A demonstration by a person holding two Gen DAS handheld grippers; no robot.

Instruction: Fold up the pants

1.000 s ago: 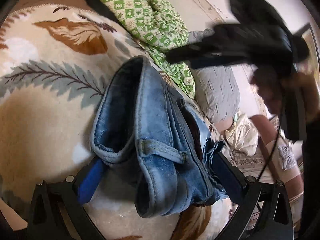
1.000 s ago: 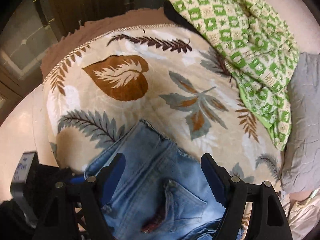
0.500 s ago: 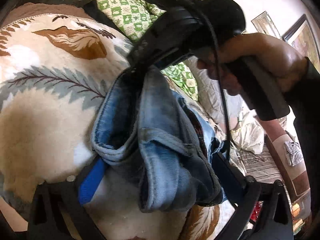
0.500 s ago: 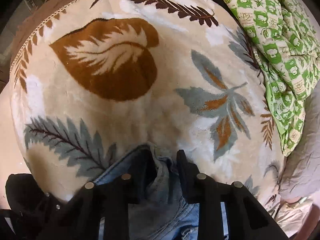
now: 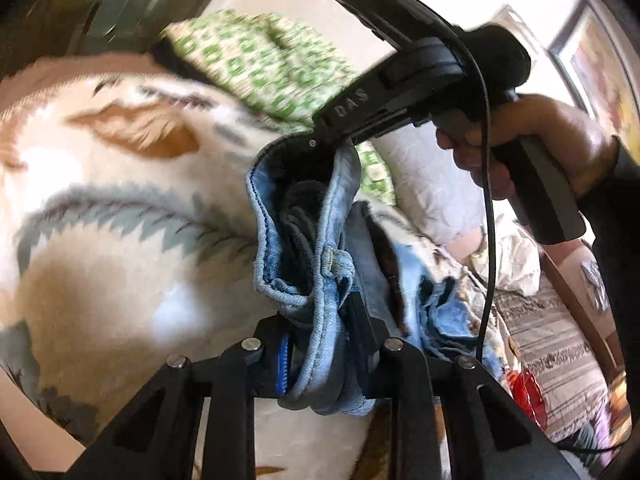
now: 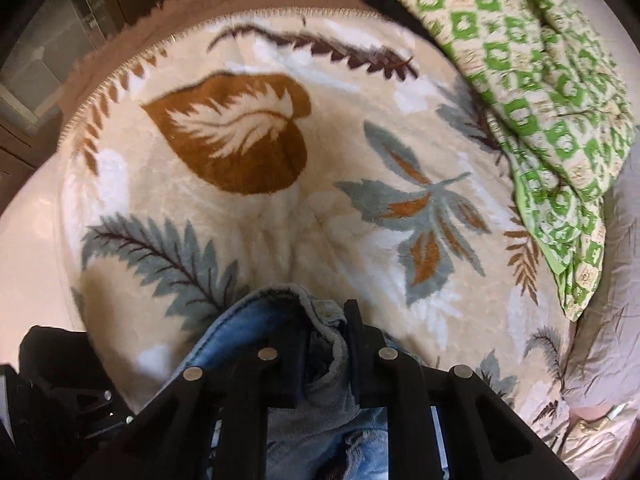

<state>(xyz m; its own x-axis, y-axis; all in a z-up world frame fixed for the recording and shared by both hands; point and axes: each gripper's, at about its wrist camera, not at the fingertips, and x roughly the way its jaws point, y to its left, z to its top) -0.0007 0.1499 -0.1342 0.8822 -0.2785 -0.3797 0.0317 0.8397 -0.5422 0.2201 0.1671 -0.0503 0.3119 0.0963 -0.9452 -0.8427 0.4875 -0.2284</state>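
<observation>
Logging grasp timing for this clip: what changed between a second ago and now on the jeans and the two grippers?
Both grippers took hold of the jeans waistband. The left gripper, wide open around the bunched denim before, is closing on it. The right gripper came down from above the waistband and is closing on its far edge; its hand now shows clearly. The leaf-print blanket and green checked cloth stayed put.

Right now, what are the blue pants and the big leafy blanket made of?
The pants look like denim: faded blue weave, thick stitched seams and a belt loop. The leafy blanket looks like soft plush fleece, perhaps synthetic: fuzzy, slightly shiny pile that blurs the leaf edges. The exact fibre can't be told.
</observation>
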